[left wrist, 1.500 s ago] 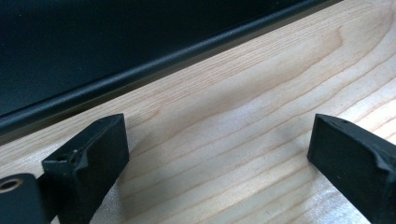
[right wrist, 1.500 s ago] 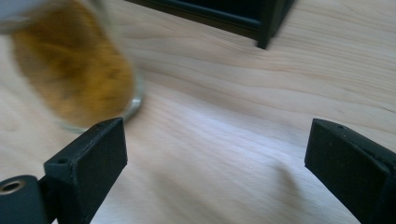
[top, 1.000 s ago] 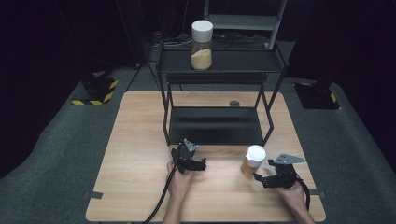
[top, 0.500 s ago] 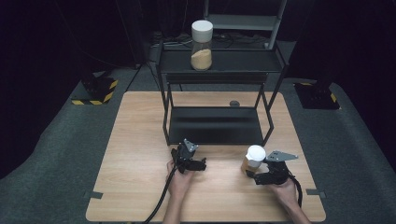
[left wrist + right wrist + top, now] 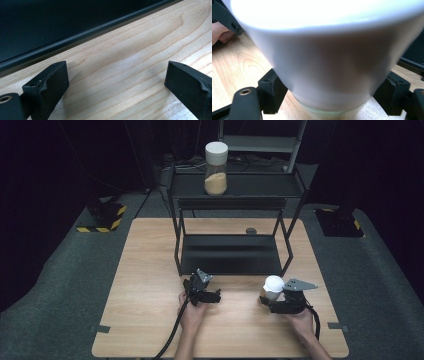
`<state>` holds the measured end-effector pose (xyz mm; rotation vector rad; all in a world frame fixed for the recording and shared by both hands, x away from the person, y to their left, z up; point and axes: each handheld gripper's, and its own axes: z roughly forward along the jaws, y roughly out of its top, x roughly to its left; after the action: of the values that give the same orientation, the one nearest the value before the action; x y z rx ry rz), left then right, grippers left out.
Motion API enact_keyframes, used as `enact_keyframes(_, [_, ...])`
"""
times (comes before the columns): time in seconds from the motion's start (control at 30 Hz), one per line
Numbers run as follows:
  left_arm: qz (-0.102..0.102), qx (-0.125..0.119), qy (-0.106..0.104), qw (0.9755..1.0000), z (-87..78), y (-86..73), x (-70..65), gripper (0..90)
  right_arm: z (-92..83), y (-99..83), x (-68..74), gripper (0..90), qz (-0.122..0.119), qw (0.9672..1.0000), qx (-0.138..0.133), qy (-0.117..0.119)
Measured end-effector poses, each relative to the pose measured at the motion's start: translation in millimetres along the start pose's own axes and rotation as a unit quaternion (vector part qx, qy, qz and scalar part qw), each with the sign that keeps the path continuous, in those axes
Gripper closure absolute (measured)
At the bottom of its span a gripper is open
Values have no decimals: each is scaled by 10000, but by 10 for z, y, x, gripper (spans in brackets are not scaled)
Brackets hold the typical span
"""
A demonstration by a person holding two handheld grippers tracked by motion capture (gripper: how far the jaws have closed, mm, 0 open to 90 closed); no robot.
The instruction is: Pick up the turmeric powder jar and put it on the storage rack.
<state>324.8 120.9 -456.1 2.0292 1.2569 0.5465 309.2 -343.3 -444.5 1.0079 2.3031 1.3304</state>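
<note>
The right hand-held gripper (image 5: pixel 270 301) has its jaws set either side of the white-lidded jar (image 5: pixel 273 287) on the bench (image 5: pixel 150 285) (grip unconfirmed); the left hand-held gripper (image 5: pixel 204 290) rests wide open, empty; closing and lifting likely follows.

My left gripper (image 5: pixel 216 296) sits low over the worktop (image 5: pixel 150 270), jaws spread wide, my left hand (image 5: pixel 192 312) behind it. My right gripper (image 5: pixel 265 304), in my right hand (image 5: pixel 300 320), has its jaws either side of a white-lidded jar (image 5: pixel 272 287); contact unclear.

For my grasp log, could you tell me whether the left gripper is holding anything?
No, the left gripper is open, with bare wooden table between its jaws.
</note>
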Motion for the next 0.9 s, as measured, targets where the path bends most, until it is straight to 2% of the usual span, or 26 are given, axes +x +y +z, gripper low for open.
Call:
enact_keyframes(0.17, [-5,-1,-4,10000,0,-1,0,53,1,-17,1,266,-17,10000,-65,-19])
enact_keyframes(0.47, [-1,-2,1,10000,0,0,0,53,-4,-35,17,285,-128,9998,-118,-62])
enact_keyframes(0.9, [-15,-10,1,10000,1,-3,-2,54,-19,-18,-2,299,-121,9998,-117,-88])
